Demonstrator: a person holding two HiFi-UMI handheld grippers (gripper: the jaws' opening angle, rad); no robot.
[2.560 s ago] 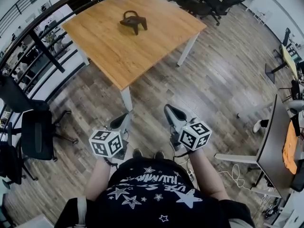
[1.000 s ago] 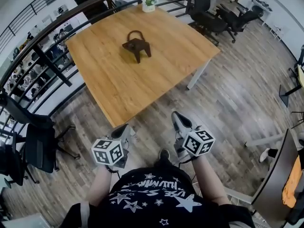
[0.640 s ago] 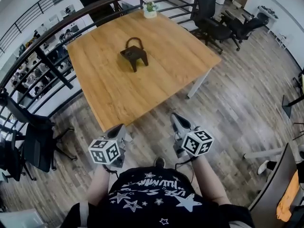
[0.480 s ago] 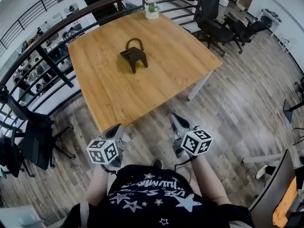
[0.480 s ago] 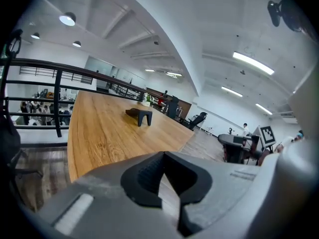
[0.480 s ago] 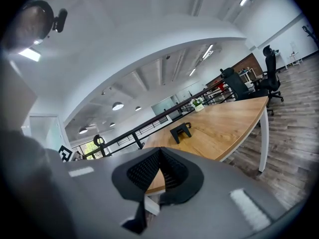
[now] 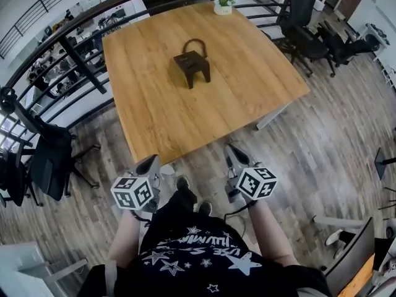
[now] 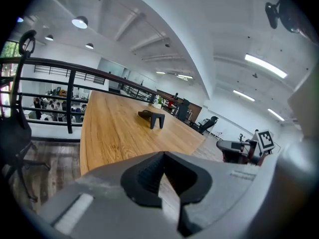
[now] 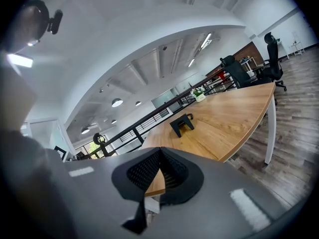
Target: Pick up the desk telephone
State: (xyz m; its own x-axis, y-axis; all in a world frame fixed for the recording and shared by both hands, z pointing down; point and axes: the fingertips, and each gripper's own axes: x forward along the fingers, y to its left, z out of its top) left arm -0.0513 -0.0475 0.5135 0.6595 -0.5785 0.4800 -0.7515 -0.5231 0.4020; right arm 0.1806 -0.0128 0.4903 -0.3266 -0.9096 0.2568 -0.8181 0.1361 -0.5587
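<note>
The desk telephone point(image 7: 193, 67) is a dark, low object with a looped handle, standing near the middle of a wooden table point(image 7: 161, 113). It shows small and far off in the left gripper view point(image 8: 152, 117) and in the right gripper view point(image 9: 182, 124). My left gripper point(image 7: 148, 164) hangs just short of the table's near edge, shut and empty. Level with it, my right gripper point(image 7: 234, 152) is also shut with nothing between its fingers. Both point toward the table, well short of the telephone.
A small potted plant point(image 7: 223, 5) stands at the table's far edge. A black railing point(image 7: 68, 48) runs behind and to the left. Office chairs stand at the left point(image 7: 49, 163) and far right point(image 7: 303, 23). A white table leg point(image 7: 275, 111) is at the right.
The table and telephone have come closer and shifted right in the head view as the person walks up. Both grippers stay shut and moved forward to the table's near edge.
</note>
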